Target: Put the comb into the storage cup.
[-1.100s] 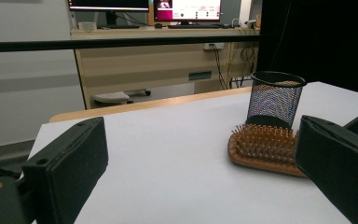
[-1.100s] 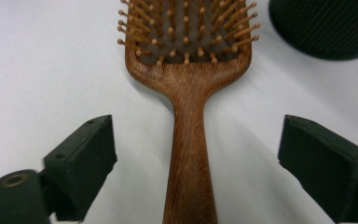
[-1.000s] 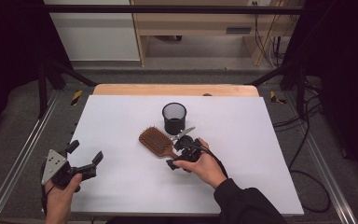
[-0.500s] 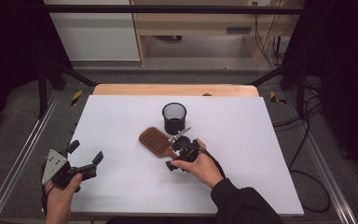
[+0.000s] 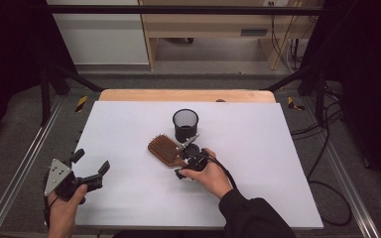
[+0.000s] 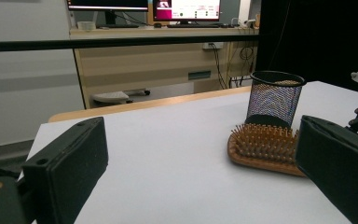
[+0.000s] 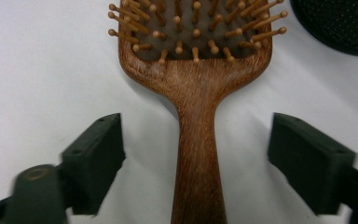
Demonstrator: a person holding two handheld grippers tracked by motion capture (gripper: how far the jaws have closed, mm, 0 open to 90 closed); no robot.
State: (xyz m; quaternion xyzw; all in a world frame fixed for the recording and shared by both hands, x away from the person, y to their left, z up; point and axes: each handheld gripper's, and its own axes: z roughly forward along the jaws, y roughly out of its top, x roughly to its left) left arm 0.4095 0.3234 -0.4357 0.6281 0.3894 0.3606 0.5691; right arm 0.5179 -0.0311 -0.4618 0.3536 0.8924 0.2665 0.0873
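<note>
Right gripper view showed the wooden hairbrush lying bristles-up on the white surface, its handle between the right gripper jaws, which had just been closing yet stood clear of the wood on both sides. Its bristle head and handle end were cut off there, and the mesh cup stood just behind the brush, mid-surface with open room all round. Near the front-left edge, the left gripper held its jaws wide apart over bare surface.

Right hand-held gripper jaws just closing, not yet gripping; left hand-held gripper agape.

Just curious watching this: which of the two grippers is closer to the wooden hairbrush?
The right gripper: its open jaws straddle the hairbrush handle, having just been closing. The left gripper is open near the table's front left corner, well apart.
</note>
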